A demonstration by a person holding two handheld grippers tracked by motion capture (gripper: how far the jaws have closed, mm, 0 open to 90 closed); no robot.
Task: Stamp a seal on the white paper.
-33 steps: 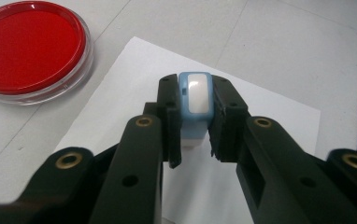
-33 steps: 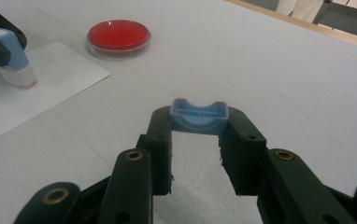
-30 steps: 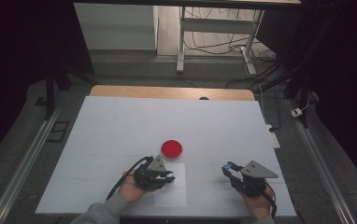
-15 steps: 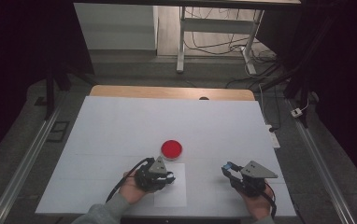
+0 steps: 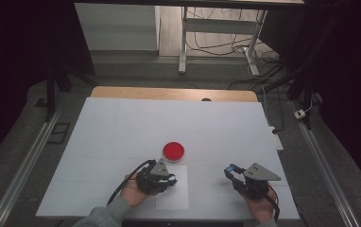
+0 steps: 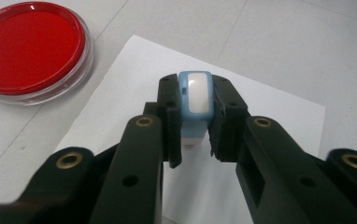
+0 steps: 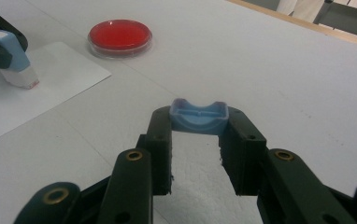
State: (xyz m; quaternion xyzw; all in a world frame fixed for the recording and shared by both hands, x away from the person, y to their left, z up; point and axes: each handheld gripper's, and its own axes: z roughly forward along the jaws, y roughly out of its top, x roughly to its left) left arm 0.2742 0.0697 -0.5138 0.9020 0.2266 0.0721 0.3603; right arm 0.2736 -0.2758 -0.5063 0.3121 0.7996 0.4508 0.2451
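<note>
While no writing or label is showing on any item, shapes and materials are reading clearly. Lying across the scene is the matte white table, rectangular, with a wooden strip running along its far edge. Resting on it near the person's side is a flat white sheet of paper, smooth and rectangular. Just beyond the sheet's far edge is sitting a round, shallow dish of clear plastic, glossy, with a red filling. Hovering over the sheet, the left gripper is clenching a small stamp, a rounded light-blue plastic body with a white inset, its whitish base pointing down at the paper. Well to the right, above the bare table, the right gripper is gripping the blue cap, a small light-blue plastic shell with a curved hollow, between its black jaw tips.
</note>
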